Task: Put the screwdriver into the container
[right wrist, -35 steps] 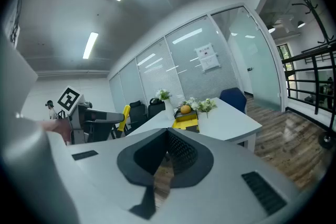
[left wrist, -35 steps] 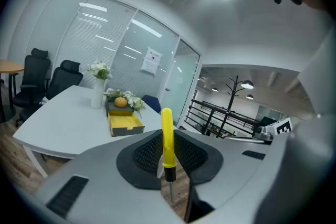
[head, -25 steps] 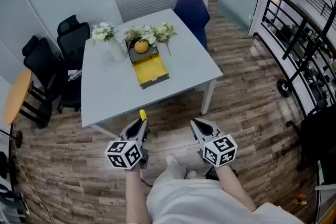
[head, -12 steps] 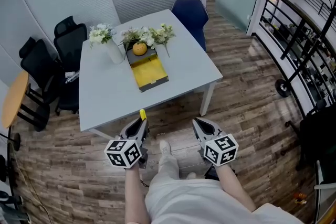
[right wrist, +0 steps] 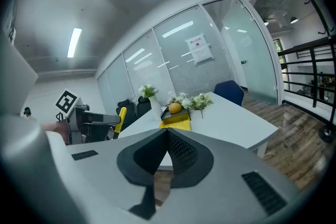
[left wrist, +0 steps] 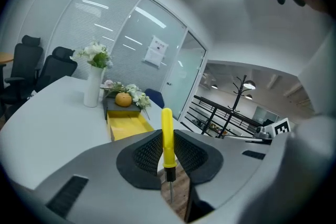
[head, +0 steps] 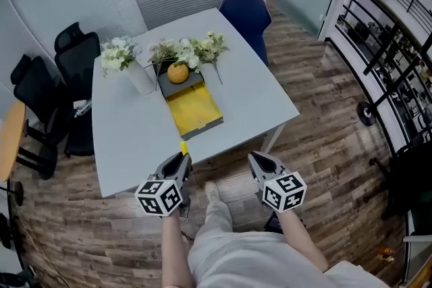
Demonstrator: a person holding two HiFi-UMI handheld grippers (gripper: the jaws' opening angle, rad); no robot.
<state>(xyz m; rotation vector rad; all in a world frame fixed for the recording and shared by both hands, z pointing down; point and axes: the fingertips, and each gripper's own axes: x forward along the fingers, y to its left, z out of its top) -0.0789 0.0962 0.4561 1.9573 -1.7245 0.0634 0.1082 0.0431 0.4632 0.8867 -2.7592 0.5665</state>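
Short of the yellow container (head: 195,110), at about the near edge of the white surface (head: 131,135) that carries it, the person holds both tools out. The task looks to be at its carrying stage. The screwdriver (left wrist: 167,132) is already picked up, but it has not reached the container, whose yellow tray lies bare. What is left is to bring it to the container, lower it in and let go.

The left tool (head: 179,158) has its jaws narrowly apart and pressed on the screwdriver's yellow handle, one ribbed pad on either side. The screwdriver stands upright in the grip, with the handle tip above the jaws and the thin metal shaft pointing down below them. It is on the near side of the container, well apart from it.

The right tool (head: 259,160), to the right of the container's near end and also short of it, has its jaws brought together with nothing between them, and it touches nothing.

At the container's far end sits an orange (head: 178,73) among white flowers (head: 206,47), clear of the open yellow part where the screwdriver would most likely go.
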